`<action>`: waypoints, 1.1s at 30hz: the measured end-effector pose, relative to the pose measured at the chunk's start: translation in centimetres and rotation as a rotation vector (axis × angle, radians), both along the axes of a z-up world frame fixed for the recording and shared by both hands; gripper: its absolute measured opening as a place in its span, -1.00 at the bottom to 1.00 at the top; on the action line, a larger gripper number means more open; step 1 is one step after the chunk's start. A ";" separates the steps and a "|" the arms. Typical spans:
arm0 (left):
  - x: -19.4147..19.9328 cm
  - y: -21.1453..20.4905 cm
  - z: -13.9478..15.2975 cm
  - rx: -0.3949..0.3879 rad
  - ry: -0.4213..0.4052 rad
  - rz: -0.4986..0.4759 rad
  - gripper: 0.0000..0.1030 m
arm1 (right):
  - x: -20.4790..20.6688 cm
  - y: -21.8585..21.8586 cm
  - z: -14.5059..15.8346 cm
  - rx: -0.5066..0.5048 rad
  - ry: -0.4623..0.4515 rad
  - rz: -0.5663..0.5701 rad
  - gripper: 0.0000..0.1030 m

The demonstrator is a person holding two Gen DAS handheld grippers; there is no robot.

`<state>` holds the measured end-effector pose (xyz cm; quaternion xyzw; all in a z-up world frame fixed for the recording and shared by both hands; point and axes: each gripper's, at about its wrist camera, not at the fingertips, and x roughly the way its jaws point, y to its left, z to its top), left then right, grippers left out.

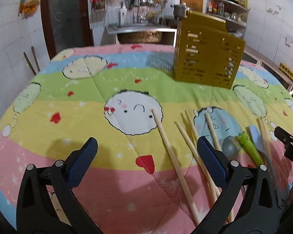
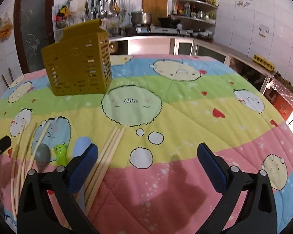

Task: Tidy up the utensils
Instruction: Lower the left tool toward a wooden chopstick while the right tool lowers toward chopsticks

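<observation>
While both your left gripper (image 1: 146, 150) and right gripper (image 2: 147, 156) gape empty, chopsticks (image 1: 171, 156) and spoons (image 2: 42, 154) below them await the holder (image 1: 207, 54) ahead.

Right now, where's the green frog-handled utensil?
In the right wrist view the green frog-handled utensil lies low left on the quilt, between the grey spoon and the pale blue spoon, nearer than the yellow utensil caddy.

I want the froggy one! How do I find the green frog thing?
Start at the gold slotted utensil holder on the cartoon quilt, then look toward the near edge. The frog-handled utensil lies between a grey spoon and a blue spoon, the only bright green piece.
</observation>
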<state>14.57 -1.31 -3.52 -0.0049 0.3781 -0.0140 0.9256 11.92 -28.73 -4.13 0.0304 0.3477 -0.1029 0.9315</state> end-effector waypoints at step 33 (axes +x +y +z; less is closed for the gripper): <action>2.7 0.6 -2.3 -0.012 0.147 0.036 0.62 | 2.4 0.3 -1.7 0.101 0.148 0.000 0.19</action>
